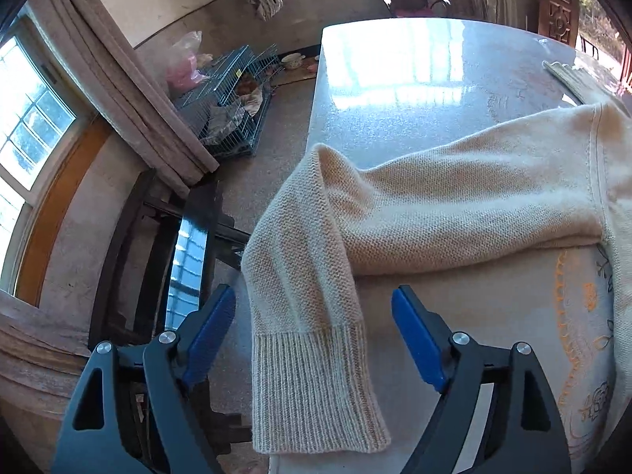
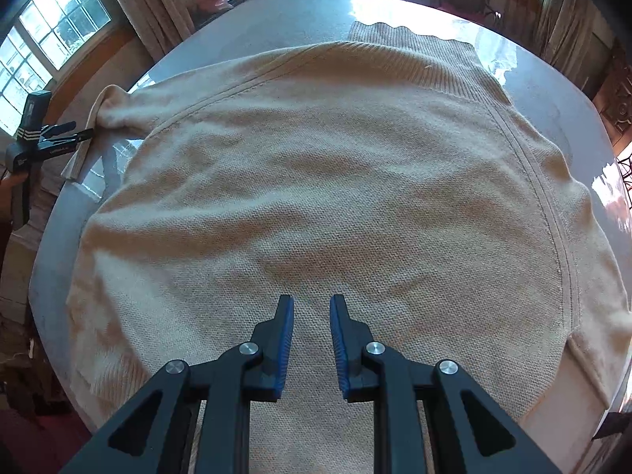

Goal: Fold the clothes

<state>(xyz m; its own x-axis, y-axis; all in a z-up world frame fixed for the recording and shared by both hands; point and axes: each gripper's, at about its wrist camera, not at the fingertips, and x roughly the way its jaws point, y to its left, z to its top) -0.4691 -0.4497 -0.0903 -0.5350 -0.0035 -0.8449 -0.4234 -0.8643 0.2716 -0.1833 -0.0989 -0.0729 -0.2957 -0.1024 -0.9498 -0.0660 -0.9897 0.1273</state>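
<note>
The left gripper (image 1: 314,308) stood with its jaws spread wide, the blue pads (image 1: 207,339) well apart and angled outward, nothing pinched between them. In the right wrist view it appeared far off to the left, reaching in sideways, a hand (image 2: 10,185) partly visible at its handle. The right gripper (image 2: 312,308) pointed forward and down, its jaws drawn close yet not meeting, a narrow gap left between the blue pads (image 2: 285,339), empty.
</note>
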